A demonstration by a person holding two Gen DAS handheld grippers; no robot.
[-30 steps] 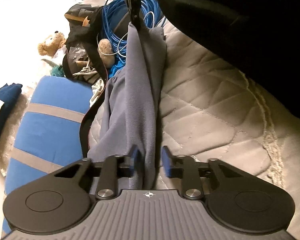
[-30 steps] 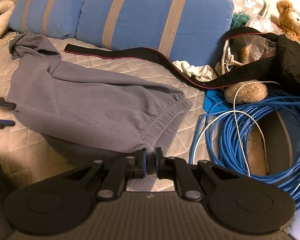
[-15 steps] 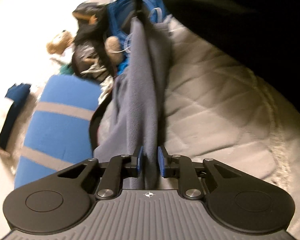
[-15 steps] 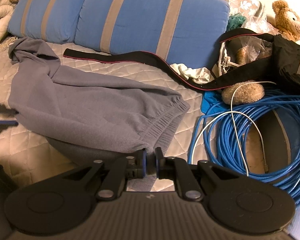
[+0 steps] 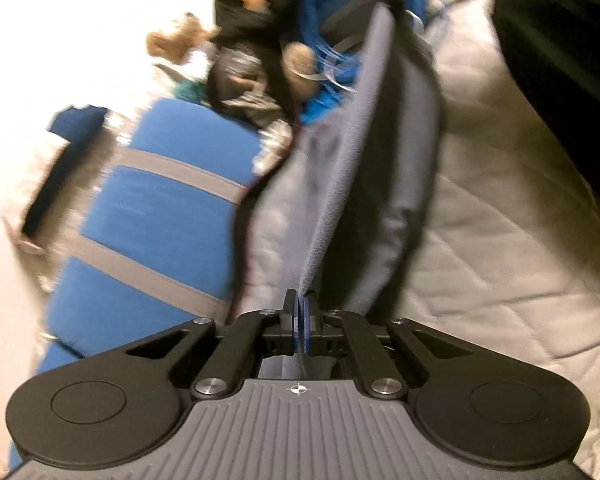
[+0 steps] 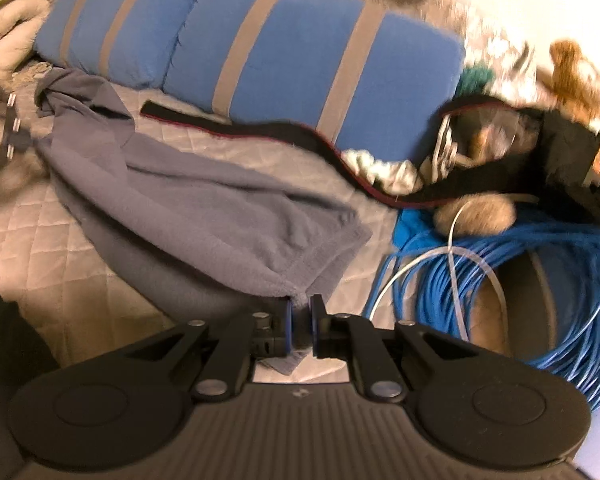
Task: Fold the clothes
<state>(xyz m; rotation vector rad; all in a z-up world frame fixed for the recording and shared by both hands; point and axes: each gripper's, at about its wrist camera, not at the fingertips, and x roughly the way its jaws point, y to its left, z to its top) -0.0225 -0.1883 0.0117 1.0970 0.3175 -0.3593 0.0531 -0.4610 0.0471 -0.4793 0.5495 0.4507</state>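
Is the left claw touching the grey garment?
Touching. The left wrist view shows the left claw shut on an edge of the grey garment, having just closed.

left claw (image 5: 300, 322): just closed, pinching cloth | right claw (image 6: 300, 326): clamped on cloth

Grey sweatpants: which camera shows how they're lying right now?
The right wrist view. It shows the grey sweatpants spread across the quilt, one end in the right claw. The left wrist view, blurred, shows only a stretched strip running away from the left claw.
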